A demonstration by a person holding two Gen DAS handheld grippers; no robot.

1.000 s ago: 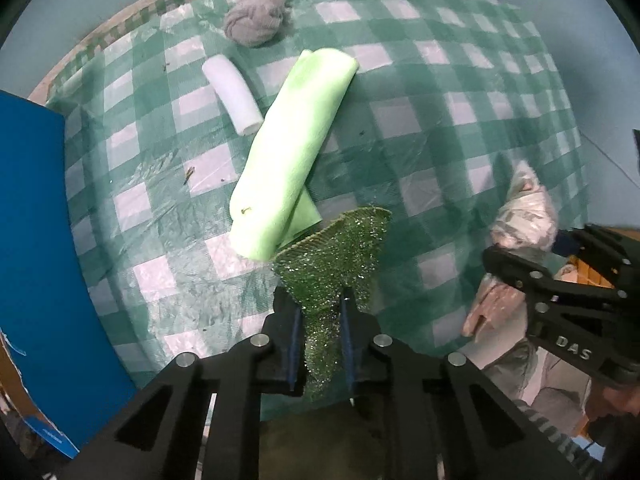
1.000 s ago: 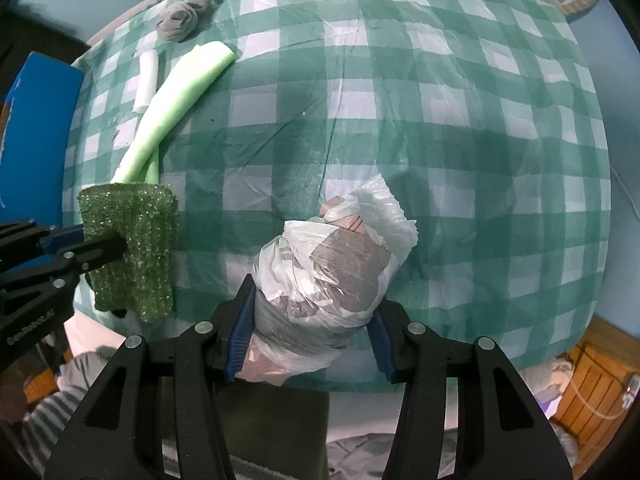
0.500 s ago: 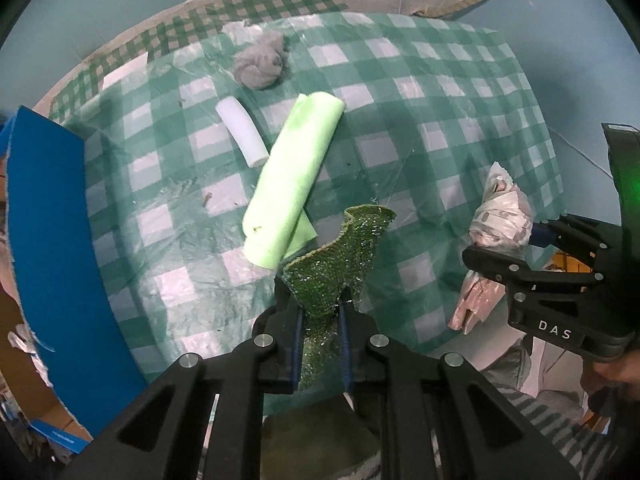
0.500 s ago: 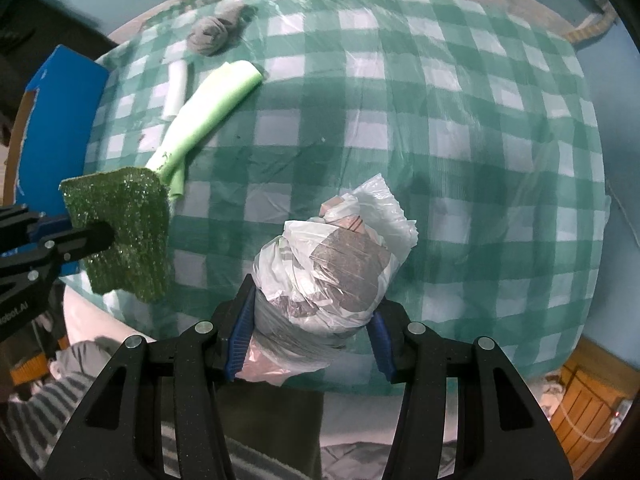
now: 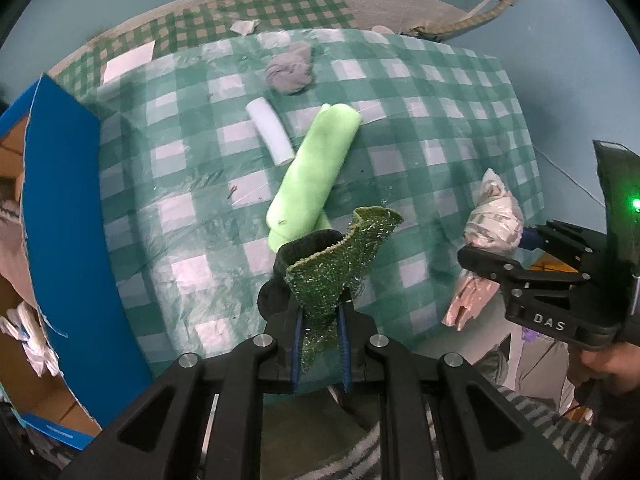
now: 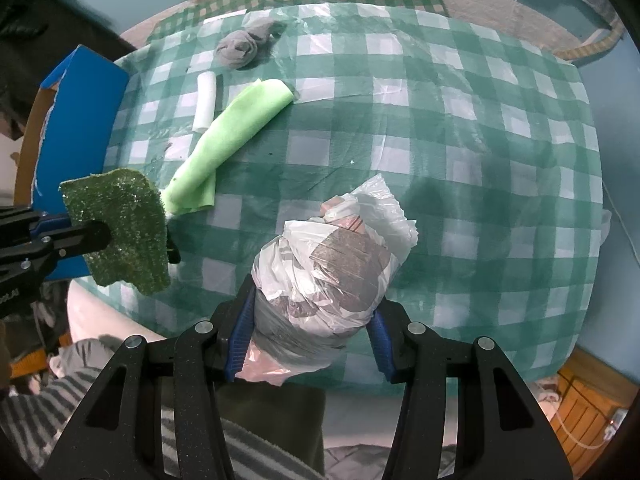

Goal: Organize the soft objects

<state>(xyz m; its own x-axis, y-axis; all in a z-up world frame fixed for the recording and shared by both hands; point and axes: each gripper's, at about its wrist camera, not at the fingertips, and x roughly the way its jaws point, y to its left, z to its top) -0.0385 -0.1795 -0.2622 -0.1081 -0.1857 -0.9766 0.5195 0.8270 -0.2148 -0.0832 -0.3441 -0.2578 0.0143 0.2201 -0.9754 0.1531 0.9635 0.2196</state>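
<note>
We are holding two soft things off the counter [image 6: 460, 128] at once: our left gripper [image 5: 320, 332] is pinching the glittery green scouring cloth [image 5: 340, 264] by its lower edge, and our right gripper [image 6: 308, 336] is squeezing the bagged bundle [image 6: 332, 264] between its blue pads. Neither is put away yet. Three more are lying on the checked cover: the rolled lime-green cloth [image 5: 312, 184], the white roll [image 5: 269, 130] just beside it, and the grey balled sock [image 5: 290, 70] farther back. The blue box [image 5: 60, 208] at the left edge is looking like the likely destination, so we are judging most of the sorting still ahead.
</note>
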